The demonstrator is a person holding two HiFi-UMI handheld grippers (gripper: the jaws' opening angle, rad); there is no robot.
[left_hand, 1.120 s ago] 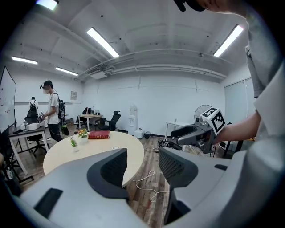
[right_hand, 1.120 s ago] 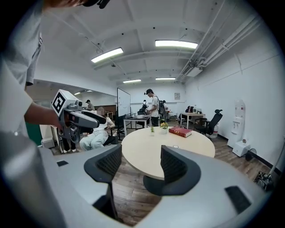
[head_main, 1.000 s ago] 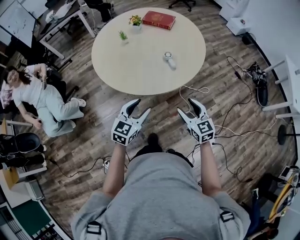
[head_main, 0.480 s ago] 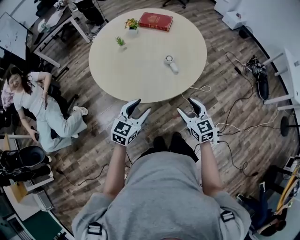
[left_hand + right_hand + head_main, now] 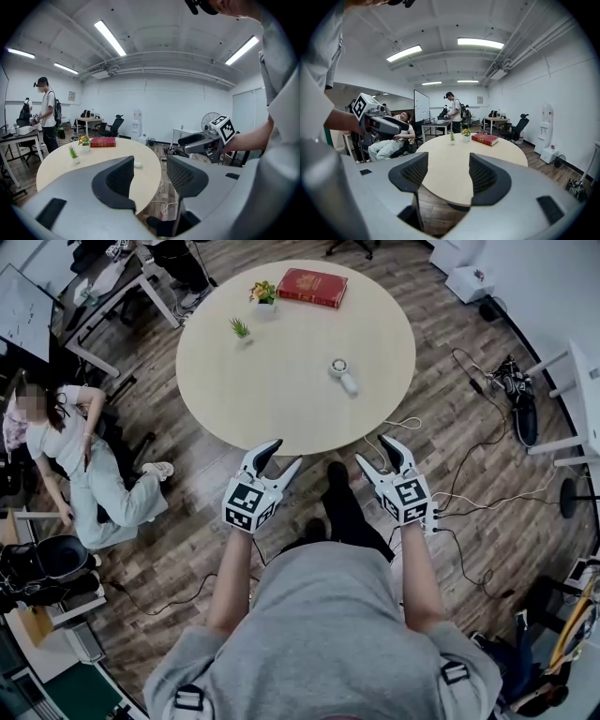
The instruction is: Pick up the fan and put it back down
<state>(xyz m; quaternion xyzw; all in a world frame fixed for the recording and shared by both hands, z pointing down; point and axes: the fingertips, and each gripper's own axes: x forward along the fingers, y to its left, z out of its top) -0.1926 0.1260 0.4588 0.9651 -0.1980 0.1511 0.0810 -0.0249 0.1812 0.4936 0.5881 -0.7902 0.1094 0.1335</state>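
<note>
Stepping up to the round table (image 5: 281,409), the person has brought it nearer than a second ago, and one shoe (image 5: 336,474) is now forward between the grippers, with the table's near edge just ahead of both. The left gripper (image 5: 284,454) and right gripper (image 5: 374,452) ride side by side, each with its jaws well parted and nothing between them. The small white handheld fan (image 5: 342,373) lies flat on the tabletop, right of centre, well apart from the red book (image 5: 316,287) at the far side, untouched. The approach looks nearly done; the right gripper seems better lined up to reach in for the fan.
</note>
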